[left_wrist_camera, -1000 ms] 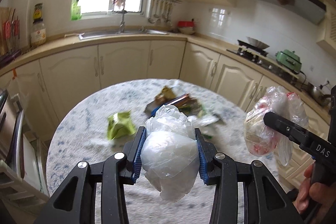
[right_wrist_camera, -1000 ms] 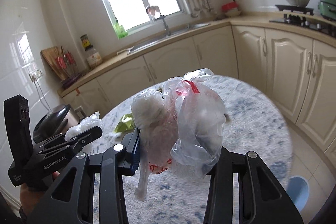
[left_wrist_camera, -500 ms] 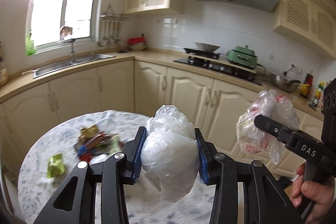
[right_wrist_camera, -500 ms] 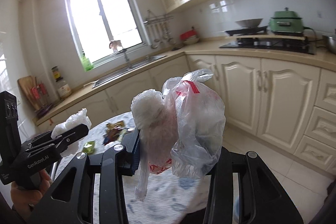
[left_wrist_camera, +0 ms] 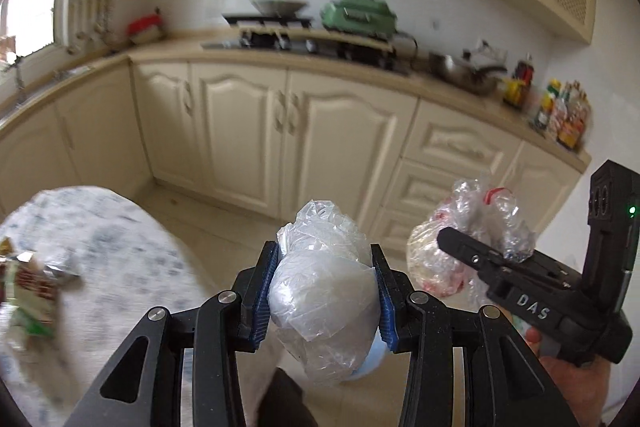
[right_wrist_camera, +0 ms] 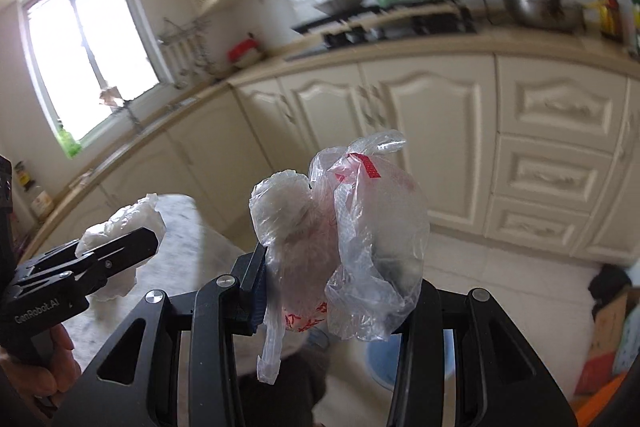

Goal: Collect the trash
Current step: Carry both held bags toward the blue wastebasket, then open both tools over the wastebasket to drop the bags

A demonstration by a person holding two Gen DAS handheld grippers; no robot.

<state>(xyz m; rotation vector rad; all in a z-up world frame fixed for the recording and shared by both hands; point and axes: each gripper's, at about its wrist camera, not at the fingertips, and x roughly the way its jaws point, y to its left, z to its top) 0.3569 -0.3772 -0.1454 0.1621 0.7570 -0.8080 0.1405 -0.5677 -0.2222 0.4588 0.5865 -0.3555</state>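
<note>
The round marbled surface (left_wrist_camera: 100,247) sits at lower left in the left wrist view, with wrappers (left_wrist_camera: 28,287) lying on it. The left gripper (left_wrist_camera: 324,291) clamps a white plastic bag (left_wrist_camera: 324,287) between its blue-padded fingers (left_wrist_camera: 264,291); the bag's long axis runs vertical, knotted end up, clear of the surface. The right gripper (right_wrist_camera: 340,291) is closed on a clear plastic bag (right_wrist_camera: 360,247) with red print; its long axis is vertical too, its tied neck up, a loose tail hanging down.
</note>
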